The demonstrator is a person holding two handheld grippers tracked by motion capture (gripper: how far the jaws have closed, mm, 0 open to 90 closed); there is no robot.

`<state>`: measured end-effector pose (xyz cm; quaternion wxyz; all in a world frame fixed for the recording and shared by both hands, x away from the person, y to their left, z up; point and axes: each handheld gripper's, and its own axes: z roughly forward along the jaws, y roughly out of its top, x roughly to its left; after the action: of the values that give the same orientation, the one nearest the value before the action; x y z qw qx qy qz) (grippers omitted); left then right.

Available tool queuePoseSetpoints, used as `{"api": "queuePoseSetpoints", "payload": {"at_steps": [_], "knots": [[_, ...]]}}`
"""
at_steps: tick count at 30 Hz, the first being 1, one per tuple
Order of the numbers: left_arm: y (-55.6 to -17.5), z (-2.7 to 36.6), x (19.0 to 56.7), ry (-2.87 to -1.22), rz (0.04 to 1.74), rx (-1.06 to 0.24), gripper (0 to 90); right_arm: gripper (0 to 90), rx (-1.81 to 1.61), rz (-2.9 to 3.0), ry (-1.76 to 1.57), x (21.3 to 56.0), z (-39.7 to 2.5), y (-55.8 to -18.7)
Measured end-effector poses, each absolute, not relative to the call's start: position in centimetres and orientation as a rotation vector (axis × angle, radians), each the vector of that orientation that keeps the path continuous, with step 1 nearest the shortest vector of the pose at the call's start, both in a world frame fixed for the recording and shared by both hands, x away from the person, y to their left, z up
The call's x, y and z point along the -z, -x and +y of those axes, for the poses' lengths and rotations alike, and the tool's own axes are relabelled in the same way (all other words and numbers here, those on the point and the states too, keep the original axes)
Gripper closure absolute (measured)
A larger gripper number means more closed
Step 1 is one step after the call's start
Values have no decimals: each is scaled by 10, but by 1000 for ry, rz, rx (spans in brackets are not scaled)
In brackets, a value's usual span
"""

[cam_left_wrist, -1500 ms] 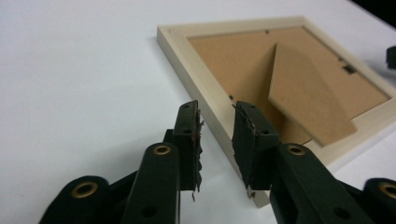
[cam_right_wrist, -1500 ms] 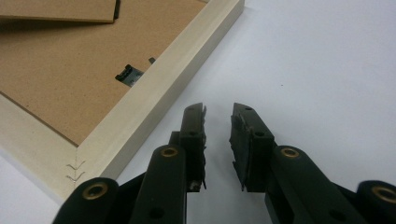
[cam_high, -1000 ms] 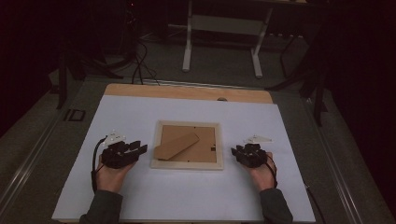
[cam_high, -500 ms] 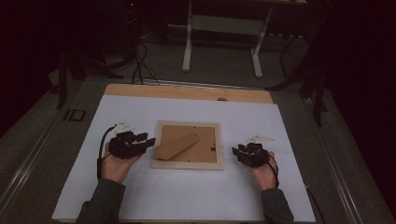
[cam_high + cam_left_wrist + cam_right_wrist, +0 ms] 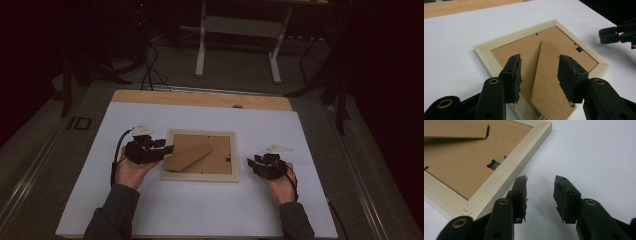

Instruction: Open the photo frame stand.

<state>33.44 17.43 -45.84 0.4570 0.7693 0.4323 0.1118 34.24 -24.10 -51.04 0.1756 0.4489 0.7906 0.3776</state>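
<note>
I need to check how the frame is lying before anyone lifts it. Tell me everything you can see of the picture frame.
The picture frame lies flat, back side up, on the white table cover. Its border looks like pale unfinished wood with stapled mitred corners. Inside sits a brown fibreboard backing with small dark retaining clips and a long easel stand running diagonally across it. The left gripper is open over the frame's left side, its jaws astride the stand. The right gripper, also open, sits just beside the right edge.
</note>
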Motion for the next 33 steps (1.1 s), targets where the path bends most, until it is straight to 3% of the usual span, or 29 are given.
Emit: {"api": "queuePoseSetpoints", "payload": {"at_steps": [24,33], "knots": [[-360,158,467,-1926,1035,-176,579,558,-1048,2249,-1274,513,-240,-342],[-370,149,478,-1968,1024,-111,551,552,-1052,2257,-1272,513,-239,-342]]}}
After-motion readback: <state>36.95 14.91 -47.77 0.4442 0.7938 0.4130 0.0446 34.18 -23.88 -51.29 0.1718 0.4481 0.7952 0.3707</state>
